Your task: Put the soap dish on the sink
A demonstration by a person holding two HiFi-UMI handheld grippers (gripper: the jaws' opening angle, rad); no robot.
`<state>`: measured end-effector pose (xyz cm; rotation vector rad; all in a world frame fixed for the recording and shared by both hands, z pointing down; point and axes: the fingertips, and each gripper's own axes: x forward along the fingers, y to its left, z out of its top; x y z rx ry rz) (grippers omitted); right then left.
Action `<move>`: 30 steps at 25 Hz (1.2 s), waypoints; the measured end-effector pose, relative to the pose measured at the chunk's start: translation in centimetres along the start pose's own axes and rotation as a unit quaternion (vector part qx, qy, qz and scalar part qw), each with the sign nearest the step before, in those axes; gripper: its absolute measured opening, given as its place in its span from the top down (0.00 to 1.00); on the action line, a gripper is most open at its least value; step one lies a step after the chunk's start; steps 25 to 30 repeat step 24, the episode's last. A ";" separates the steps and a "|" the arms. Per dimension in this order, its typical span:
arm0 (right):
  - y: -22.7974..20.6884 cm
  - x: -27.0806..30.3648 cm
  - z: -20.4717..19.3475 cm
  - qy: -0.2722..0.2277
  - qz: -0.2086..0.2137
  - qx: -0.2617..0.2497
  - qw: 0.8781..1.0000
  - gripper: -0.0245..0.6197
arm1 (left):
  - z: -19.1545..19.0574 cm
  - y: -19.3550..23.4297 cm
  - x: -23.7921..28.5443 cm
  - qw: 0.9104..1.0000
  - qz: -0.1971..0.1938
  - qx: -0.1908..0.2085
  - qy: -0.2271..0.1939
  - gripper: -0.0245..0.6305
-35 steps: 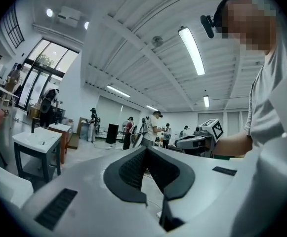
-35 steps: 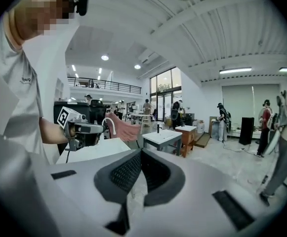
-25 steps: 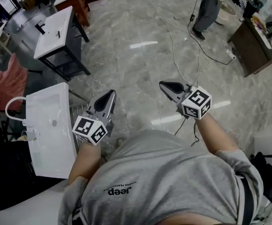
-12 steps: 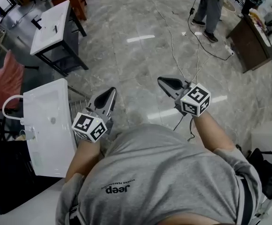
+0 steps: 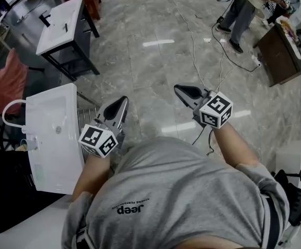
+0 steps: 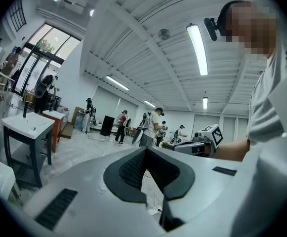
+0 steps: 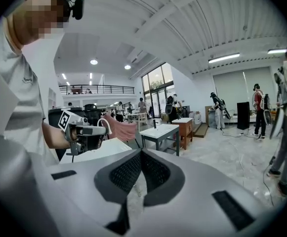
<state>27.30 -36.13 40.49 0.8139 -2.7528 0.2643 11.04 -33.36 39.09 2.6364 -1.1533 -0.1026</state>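
Since 1 second ago the 2 grippers have held nearly the same spot before the chest. The grey marble floor (image 5: 140, 71) has slid slightly upward in the head view, and the standing person (image 5: 242, 12) at the far right has stepped further right.

Nearest, the person's grey T-shirt (image 5: 176, 196) fills the lower frame, with both bare forearms (image 5: 90, 178) bent forward from it. The left gripper (image 5: 123, 102) points level and ahead, its marker cube (image 5: 98, 141) toward the chest. Its jaws are pressed together at the tips with nothing between them. The right gripper (image 5: 180, 91) points ahead and toward the left one, tipped a little downward. Its jaws are likewise pressed together and empty. The 2 tips stand apart over bare floor.

Just left of the left gripper lies the white sink (image 5: 62, 154), its long right edge toward that gripper and thin metal bars (image 5: 85, 119) between them. A white looped hose (image 5: 8, 115) curves off the sink's left edge. The soap dish cannot be picked out in any view, and neither gripper carries it.

Beyond the sink's far left corner hangs a pink cloth (image 5: 5, 84). Farther off, a second sink (image 5: 62, 19) sits on a dark stand. Cables (image 5: 194, 51) trail across the floor toward a brown cabinet (image 5: 277, 53) beside the standing person.
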 end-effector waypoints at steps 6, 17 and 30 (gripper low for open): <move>-0.3 0.3 0.3 0.003 0.000 -0.002 1.000 0.88 | 0.3 0.2 0.1 1.000 -0.002 0.000 -0.001 0.94; -0.2 -0.1 0.5 0.006 0.008 -0.010 1.000 0.88 | 0.3 -0.2 -0.1 1.000 0.003 0.004 0.000 0.94; 0.6 0.2 0.7 0.005 0.012 -0.015 1.000 0.88 | 0.8 -0.2 -1.1 1.000 0.007 0.005 -0.011 0.94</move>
